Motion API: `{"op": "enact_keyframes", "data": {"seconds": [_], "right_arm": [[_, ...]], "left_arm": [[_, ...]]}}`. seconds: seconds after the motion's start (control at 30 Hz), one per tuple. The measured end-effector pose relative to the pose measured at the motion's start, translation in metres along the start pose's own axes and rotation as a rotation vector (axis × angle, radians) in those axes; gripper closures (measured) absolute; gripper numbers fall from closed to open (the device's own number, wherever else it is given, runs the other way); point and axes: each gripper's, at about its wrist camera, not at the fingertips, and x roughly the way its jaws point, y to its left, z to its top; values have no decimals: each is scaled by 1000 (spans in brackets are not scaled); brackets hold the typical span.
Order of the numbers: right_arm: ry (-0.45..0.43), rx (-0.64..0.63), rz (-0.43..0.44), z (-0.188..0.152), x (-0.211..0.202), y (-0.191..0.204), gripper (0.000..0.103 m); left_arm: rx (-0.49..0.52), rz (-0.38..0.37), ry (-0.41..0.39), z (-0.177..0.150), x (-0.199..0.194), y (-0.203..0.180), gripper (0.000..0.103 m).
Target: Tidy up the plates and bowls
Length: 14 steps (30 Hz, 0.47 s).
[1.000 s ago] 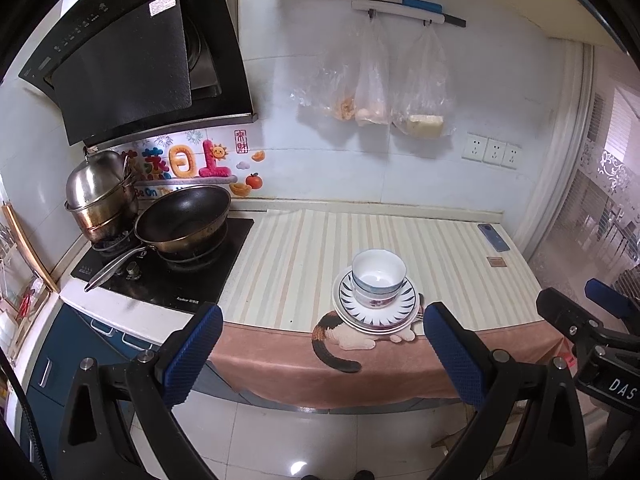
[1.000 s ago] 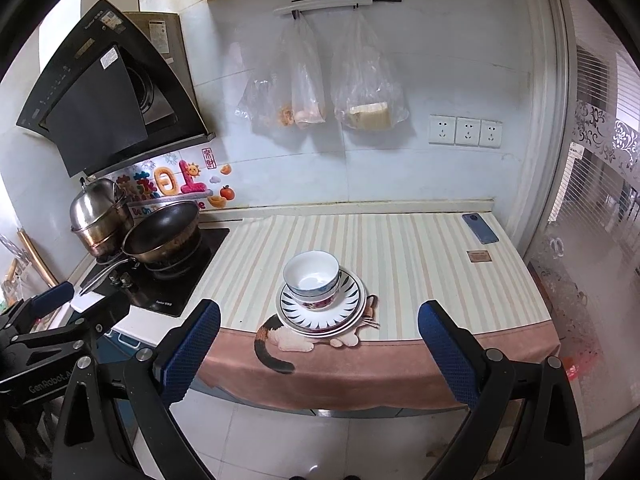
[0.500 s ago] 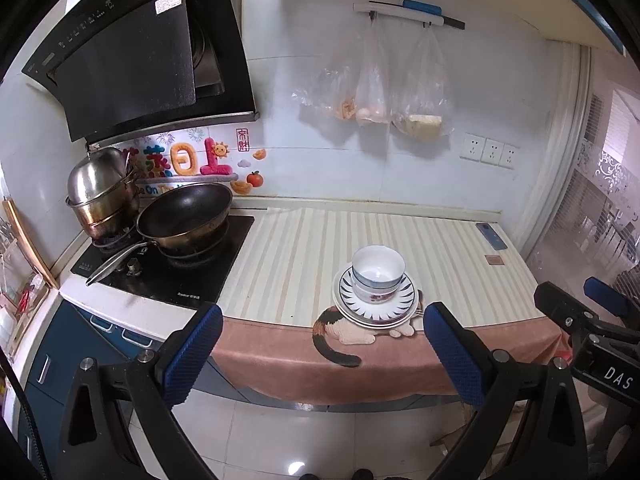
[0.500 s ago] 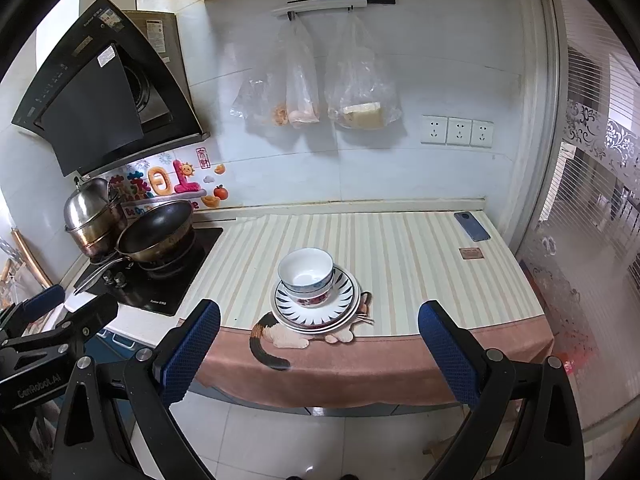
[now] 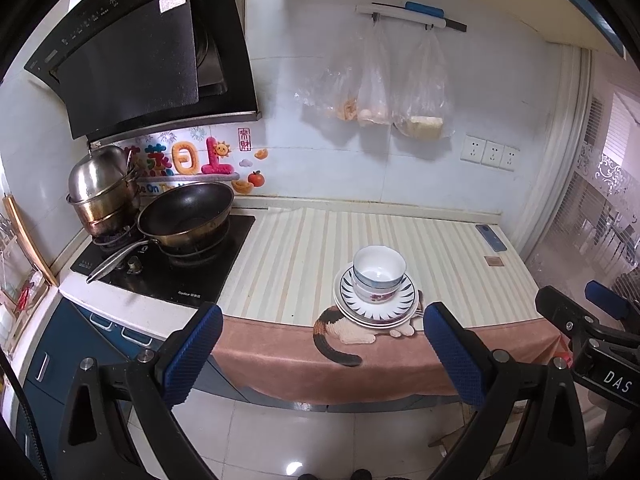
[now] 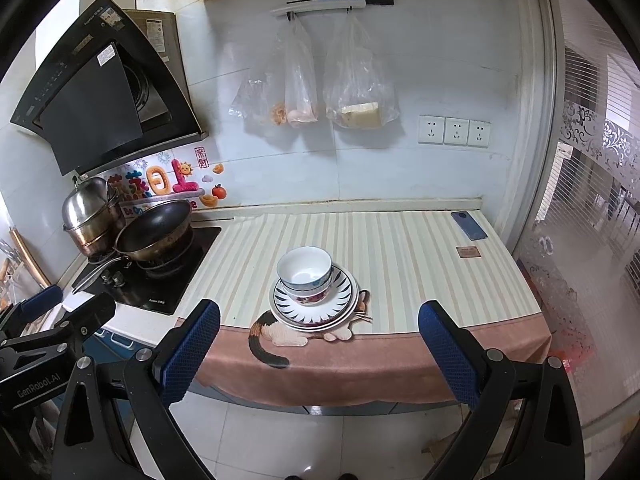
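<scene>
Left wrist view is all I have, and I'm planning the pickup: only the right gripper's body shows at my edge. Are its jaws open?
Observer: Yes. In the right wrist view the right gripper has its jaws spread wide, with nothing between them.
Operator: Where does the stack sit for it?
Observer: The bowls on the plates appear just left of centre between those jaws, well ahead of them, near the front edge of the counter.
Operator: Does it see my gripper?
Observer: Only the body of the left gripper, at its left edge in front of the stove, with a GenRobot.AI label.
</scene>
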Motion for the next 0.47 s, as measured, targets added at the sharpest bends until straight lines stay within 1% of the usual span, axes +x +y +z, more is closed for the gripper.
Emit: {"op": "enact_keyframes", "data": {"seconds": [0.13, 0.47], "right_arm": [[2, 0, -6, -2, -2, 0, 2], [4, -2, -9, -4, -1, -4, 1]], "left_arm": [[-10, 1, 12, -3, 2, 1, 0], [-17, 10, -4, -4, -2, 1, 0]]}}
